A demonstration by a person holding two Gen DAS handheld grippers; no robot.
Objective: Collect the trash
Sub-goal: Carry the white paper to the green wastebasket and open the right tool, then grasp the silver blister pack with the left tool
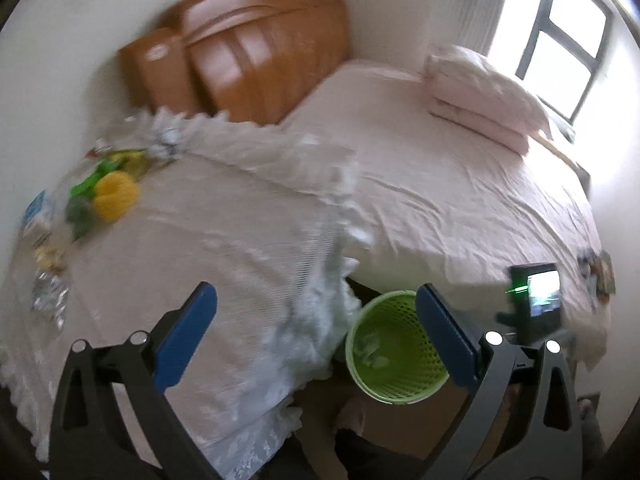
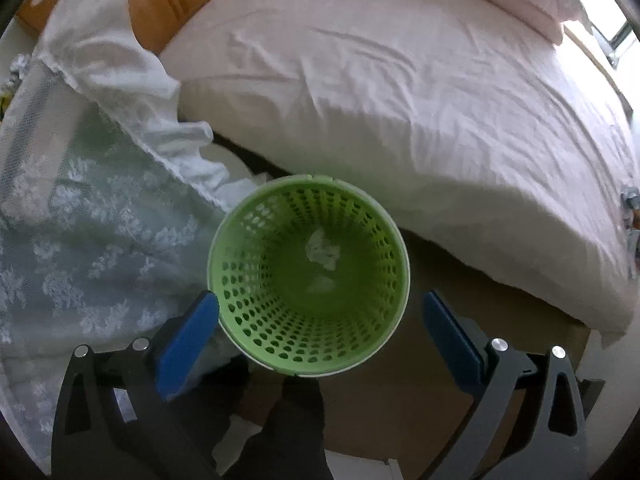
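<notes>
Two crumpled papers (image 2: 322, 252) lie in the unlabelled green basket (image 2: 240, 304).

**Around you: the bedroom furniture and linen**

You look at a bed (image 1: 460, 184) with a pale pink sheet, wrinkled in many places. At its far end stands a wooden headboard (image 1: 248, 60) of orange-brown colour, against a white wall. A folded pink quilt (image 1: 480, 96) lies on the bed near the window (image 1: 568, 36), which is very bright. On your left a white lace cloth (image 2: 80, 216) with a flower pattern covers a bench and hangs down over its edge. A small screen device (image 1: 542, 292) sits at the bed's near right edge.
</notes>
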